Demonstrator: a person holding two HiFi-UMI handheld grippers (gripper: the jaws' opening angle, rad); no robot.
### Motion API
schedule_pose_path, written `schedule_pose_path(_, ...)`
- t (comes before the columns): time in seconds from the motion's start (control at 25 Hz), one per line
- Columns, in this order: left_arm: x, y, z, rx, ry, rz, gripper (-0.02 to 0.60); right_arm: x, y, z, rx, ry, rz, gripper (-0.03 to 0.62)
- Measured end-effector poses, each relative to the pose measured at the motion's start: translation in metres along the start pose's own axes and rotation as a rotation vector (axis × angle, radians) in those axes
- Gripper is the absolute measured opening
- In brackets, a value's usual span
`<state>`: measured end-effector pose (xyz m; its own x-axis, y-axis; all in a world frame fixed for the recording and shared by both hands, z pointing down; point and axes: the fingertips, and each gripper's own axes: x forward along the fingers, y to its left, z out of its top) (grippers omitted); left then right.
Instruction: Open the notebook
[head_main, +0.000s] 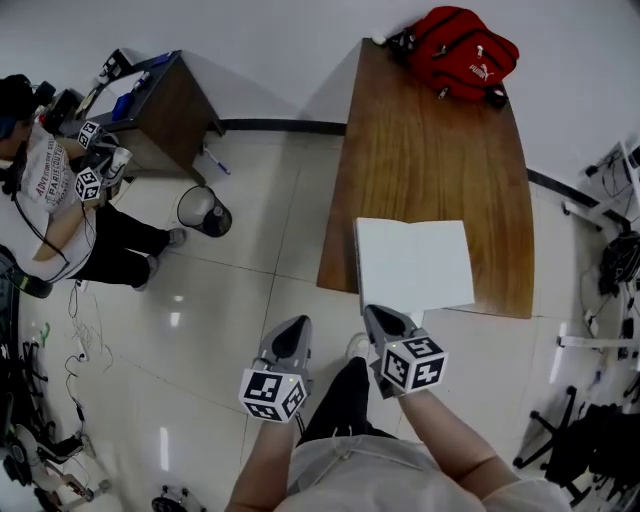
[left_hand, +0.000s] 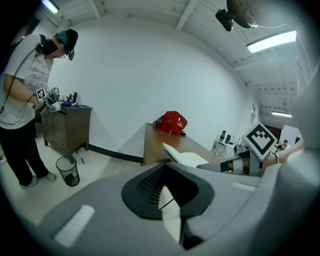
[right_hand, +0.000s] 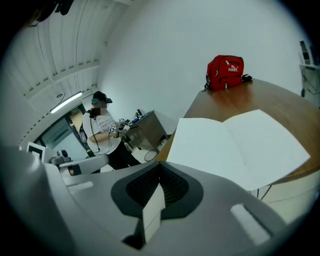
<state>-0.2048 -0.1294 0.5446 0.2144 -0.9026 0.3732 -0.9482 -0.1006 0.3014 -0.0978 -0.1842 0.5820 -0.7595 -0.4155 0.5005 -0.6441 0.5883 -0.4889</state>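
Notebook (head_main: 414, 265): lies open at the worktop's (head_main: 430, 130) near edge.
Left claw (head_main: 296, 325): narrow, empty, over the floor.
Right claw (head_main: 374, 314): narrow, empty, just beside the notebook's near-left corner.

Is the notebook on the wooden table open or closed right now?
Open. The notebook lies flat on the table, two blank white pages spread either side of a centre crease.

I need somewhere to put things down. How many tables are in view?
2. A long wooden table ahead, holding the notebook and red bag; a smaller dark table at upper left beside another person. More may be hidden.
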Motion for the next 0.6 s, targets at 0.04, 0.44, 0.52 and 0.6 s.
schedule_pose_path(0.04, 0.000, 0.005, -0.005, -0.010, 0.007, 0.009, 0.006, 0.006, -0.001, -0.008, 0.002, 0.020, 0.002, 0.002)
schedule_pose_path(0.44, 0.010, 0.033, -0.024, -0.047, 0.039, 0.032, 0.006, 0.039, -0.012, -0.026, -0.035, 0.093, -0.010, 0.003)
schedule_pose_path(0.52, 0.009, 0.030, -0.016, -0.036, 0.028, 0.019, 0.006, 0.031, -0.007, -0.017, -0.048, 0.068, -0.005, 0.002)
schedule_pose_path(0.6, 0.008, 0.021, -0.004, -0.018, 0.005, -0.003, 0.006, 0.017, -0.003, -0.005, -0.054, 0.035, -0.005, 0.002)
